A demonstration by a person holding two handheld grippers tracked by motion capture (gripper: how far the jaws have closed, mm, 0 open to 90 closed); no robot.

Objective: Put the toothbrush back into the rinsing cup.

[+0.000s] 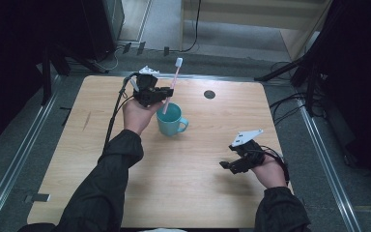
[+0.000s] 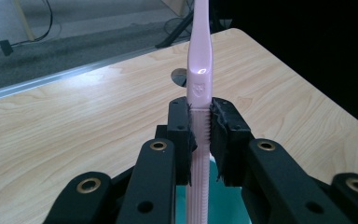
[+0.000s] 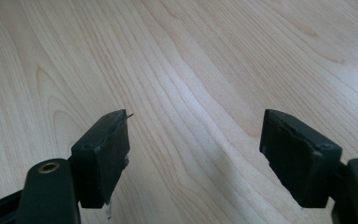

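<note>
A pink toothbrush with a white head stands tilted, its lower end inside a teal mug near the middle of the wooden table. My left gripper is shut on the toothbrush handle just above the mug's rim. In the left gripper view the pink handle rises between the closed jaws, with the teal mug below them. My right gripper hovers open over the table's right side, apart from the mug. The right gripper view has its black fingers spread wide over bare wood, nothing between them.
A round dark hole sits in the tabletop behind and right of the mug. Metal rails run along both sides of the table. Cables and dark stands lie on the floor around it.
</note>
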